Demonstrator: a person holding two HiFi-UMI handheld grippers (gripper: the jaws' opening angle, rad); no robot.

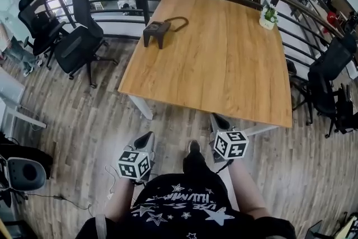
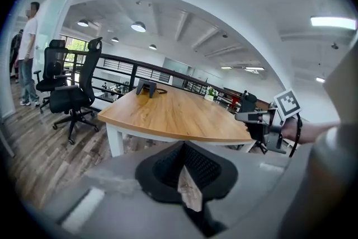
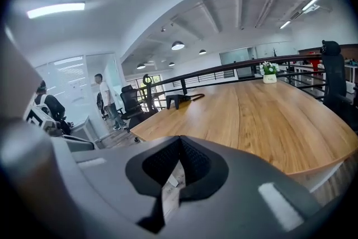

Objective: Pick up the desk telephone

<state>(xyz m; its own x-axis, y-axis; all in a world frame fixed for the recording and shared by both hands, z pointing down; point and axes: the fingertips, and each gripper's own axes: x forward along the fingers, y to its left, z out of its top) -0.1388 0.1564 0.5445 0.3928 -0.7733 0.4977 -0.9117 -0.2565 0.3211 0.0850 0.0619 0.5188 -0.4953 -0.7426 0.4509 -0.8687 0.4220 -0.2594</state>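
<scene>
Head view: we count one desk telephone (image 1: 158, 31), dark, standing on the far left part of the wooden tabletop (image 1: 224, 70), its cord looped just behind it. One small potted plant (image 1: 268, 15) stands at the far right corner, well apart from the phone. Two black office chairs (image 1: 75, 47) stand left of the table. Two grippers are held low, short of the near table edge: the left hand-held gripper (image 1: 146, 140) and the right hand-held gripper (image 1: 219, 123), both well apart from the phone. Left gripper view: the left hand-held gripper (image 2: 187, 176) has its jaws drawn narrow, only a thin sliver of floor between them, nothing held. The desk telephone (image 2: 146, 87) shows far across the tabletop (image 2: 173, 115); the right hand-held gripper (image 2: 263, 123) shows to the right; one person (image 2: 27, 47) stands at far left beside the two chairs (image 2: 72, 92). Right gripper view: the right hand-held gripper (image 3: 176, 168) is likewise narrow and holds nothing. One desk telephone (image 3: 178, 100) sits at the far left of the tabletop (image 3: 268, 120), one plant (image 3: 269, 71) at the far edge.
</scene>
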